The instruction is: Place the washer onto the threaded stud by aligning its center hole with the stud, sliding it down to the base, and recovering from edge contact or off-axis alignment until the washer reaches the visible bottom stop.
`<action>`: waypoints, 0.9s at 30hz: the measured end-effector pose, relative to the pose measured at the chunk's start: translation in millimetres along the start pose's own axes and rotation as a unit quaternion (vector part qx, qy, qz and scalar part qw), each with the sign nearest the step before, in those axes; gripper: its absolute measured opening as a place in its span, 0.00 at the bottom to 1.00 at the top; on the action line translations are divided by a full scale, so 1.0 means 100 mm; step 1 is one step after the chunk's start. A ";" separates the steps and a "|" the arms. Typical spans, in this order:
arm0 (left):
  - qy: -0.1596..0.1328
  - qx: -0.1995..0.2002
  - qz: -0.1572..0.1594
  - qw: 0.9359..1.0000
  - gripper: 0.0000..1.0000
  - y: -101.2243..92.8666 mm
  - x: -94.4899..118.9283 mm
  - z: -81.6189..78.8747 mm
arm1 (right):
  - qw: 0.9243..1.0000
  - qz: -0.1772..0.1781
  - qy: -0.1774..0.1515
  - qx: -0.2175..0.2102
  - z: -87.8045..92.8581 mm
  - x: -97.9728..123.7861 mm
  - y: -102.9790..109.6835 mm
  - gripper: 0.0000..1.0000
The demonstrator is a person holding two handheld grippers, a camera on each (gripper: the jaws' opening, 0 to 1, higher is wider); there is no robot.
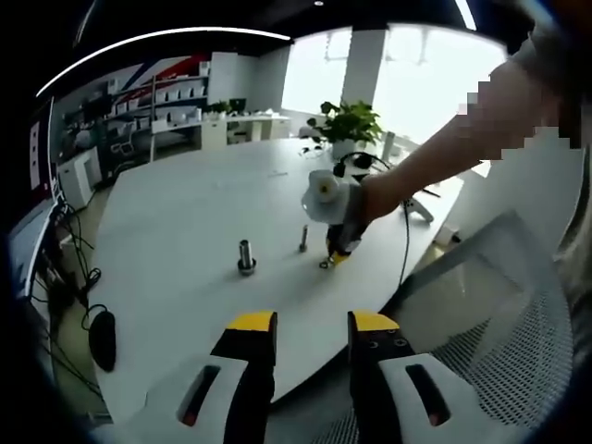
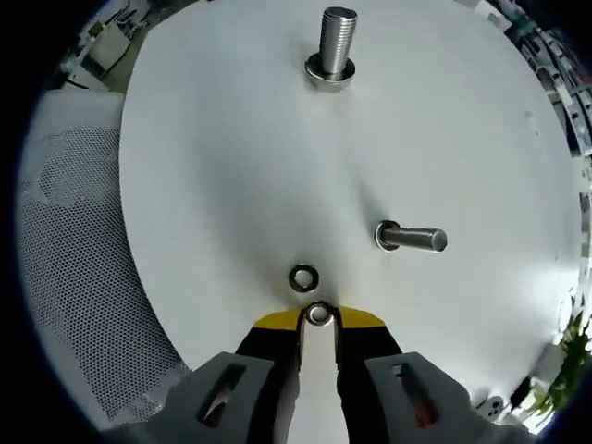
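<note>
A small steel washer [image 2: 319, 314] sits pinched between the yellow tips of my right gripper [image 2: 319, 319], down at the white table [image 2: 213, 185]. A second washer [image 2: 303, 277] lies flat on the table just ahead of the tips. The thick threaded stud [image 2: 338, 42] stands upright on its wide base farther ahead; it is also the stud [image 1: 245, 255] at mid-table. A thinner bolt [image 2: 412, 239] stands to the right. In the left gripper view a person's arm holds the right gripper [image 1: 335, 254] low beside the thin bolt [image 1: 303, 239]. My left gripper [image 1: 313, 324] hangs open off the table's near edge.
A mesh chair [image 1: 499, 305] stands by the table edge, also the chair [image 2: 74, 277]. A potted plant [image 1: 349, 123] and cables sit at the far side of the table. A black mouse [image 1: 103, 338] lies near the left edge. Shelves line the back wall.
</note>
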State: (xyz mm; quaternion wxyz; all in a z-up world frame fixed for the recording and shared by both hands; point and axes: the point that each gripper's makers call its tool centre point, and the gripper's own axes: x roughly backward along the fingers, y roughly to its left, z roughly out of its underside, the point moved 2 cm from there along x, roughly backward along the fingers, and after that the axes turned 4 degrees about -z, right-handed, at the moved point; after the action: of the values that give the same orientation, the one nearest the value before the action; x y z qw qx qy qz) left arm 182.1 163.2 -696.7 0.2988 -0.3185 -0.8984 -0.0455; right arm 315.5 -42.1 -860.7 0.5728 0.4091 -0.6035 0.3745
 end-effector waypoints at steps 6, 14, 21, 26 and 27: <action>-0.005 0.001 -0.005 1.000 0.28 0.02 0.00 -0.01 | 1.000 0.007 -0.008 -0.005 -0.01 -0.01 0.01 0.15; -0.013 0.011 -0.008 1.000 0.29 0.03 0.01 -0.03 | 1.000 0.021 0.001 -0.008 -0.01 -0.01 0.02 0.15; -0.030 0.018 -0.022 0.999 0.31 0.07 0.04 -0.08 | 1.000 0.012 0.018 -0.002 -0.02 -0.01 0.00 0.15; -0.020 -0.007 -0.033 0.999 0.30 0.06 0.04 -0.06 | 1.000 0.018 0.016 0.008 -0.01 -0.02 0.02 0.15; -0.019 -0.007 -0.034 0.999 0.30 0.06 0.04 -0.05 | 1.000 0.019 0.016 0.009 -0.01 -0.02 0.02 0.15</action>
State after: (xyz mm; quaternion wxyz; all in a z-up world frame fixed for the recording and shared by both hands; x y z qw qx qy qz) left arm 186.3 168.5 -690.9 0.2783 -0.2907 -0.9138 -0.0557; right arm 314.1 -40.5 -862.2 0.5711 0.3967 -0.5986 0.3977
